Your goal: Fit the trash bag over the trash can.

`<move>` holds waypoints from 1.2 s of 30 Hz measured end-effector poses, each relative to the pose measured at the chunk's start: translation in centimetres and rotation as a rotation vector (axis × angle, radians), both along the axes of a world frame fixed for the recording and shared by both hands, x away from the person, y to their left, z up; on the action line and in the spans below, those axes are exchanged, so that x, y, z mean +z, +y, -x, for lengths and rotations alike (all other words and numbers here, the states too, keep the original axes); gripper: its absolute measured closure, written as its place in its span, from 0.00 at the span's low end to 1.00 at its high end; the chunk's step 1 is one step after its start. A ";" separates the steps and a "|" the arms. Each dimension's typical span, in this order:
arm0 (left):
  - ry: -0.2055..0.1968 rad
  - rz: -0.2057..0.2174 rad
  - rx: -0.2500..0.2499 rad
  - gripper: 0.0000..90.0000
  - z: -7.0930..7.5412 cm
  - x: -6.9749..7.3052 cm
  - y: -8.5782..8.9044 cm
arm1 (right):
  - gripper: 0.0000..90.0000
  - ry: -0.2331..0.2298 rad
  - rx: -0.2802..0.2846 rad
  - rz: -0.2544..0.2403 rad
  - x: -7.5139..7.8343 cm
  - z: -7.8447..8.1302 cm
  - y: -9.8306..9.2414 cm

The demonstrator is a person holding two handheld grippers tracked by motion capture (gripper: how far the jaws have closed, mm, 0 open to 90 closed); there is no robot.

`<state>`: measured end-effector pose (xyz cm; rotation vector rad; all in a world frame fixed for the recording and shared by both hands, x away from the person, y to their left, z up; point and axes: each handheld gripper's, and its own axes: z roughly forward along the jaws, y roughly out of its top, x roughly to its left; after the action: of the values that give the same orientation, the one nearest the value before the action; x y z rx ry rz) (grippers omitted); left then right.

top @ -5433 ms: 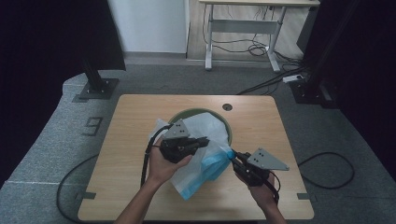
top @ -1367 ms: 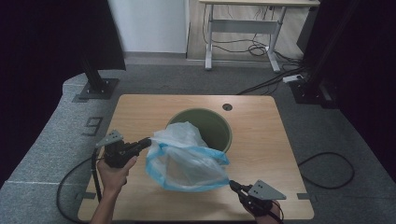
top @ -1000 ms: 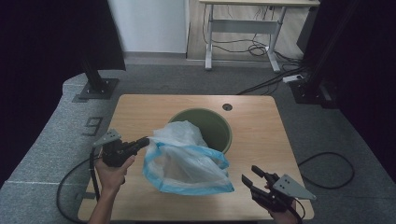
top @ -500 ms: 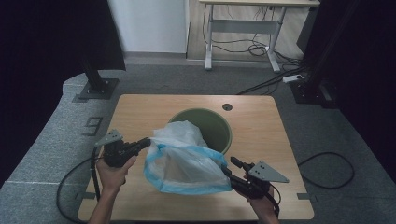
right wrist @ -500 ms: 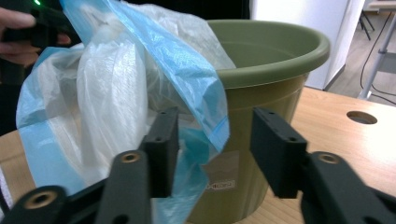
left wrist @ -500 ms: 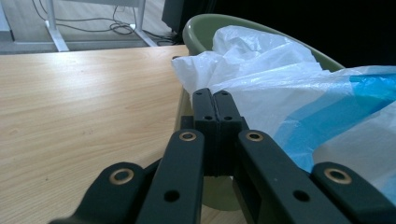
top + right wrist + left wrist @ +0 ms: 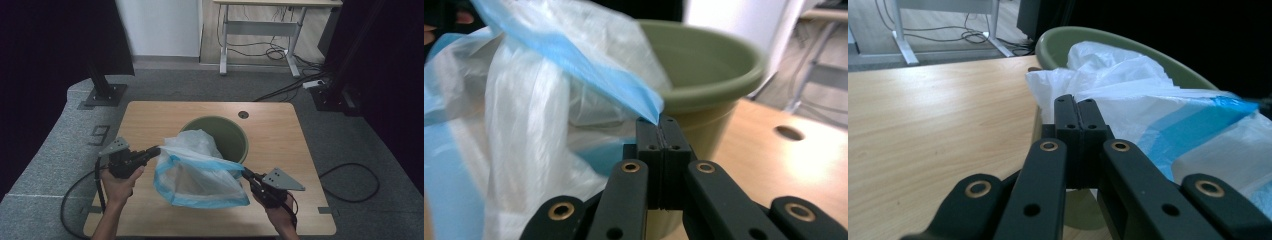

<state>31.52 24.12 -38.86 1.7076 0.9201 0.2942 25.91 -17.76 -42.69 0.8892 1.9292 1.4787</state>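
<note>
The right tongs (image 7: 245,172) have just closed, pinching the bag (image 7: 200,175) rim. The left tongs (image 7: 156,150) clench its opposite edge. Its mouth now stretches open beside the pot (image 7: 235,135).

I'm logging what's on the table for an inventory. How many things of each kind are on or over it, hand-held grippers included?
Green bin: 1
White and blue plastic bag: 1
Hand-held grippers: 2, the left hand-held gripper and the right hand-held gripper
Total: 4
</note>
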 end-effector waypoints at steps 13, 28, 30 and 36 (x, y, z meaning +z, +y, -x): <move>-0.041 -0.025 -0.020 1.00 -1.2 3.1 -1.5 | 0.98 -0.137 -0.091 0.064 6.2 -1.6 -1.2; -0.036 -0.036 -0.015 1.00 -2.0 3.8 -1.9 | 0.98 -0.098 -0.062 -0.030 6.7 -7.1 -2.2; -0.038 -0.036 -0.014 1.00 -1.9 3.8 -2.0 | 0.86 -0.078 -0.030 -0.068 6.7 -7.1 -2.5; -0.035 -0.034 -0.015 1.00 -1.7 3.5 -1.9 | 0.61 -0.043 0.015 -0.108 6.0 -5.6 -3.0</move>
<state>33.23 22.18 -35.39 1.7344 0.8801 0.3304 31.47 -20.76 -36.72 0.8837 1.8435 1.6110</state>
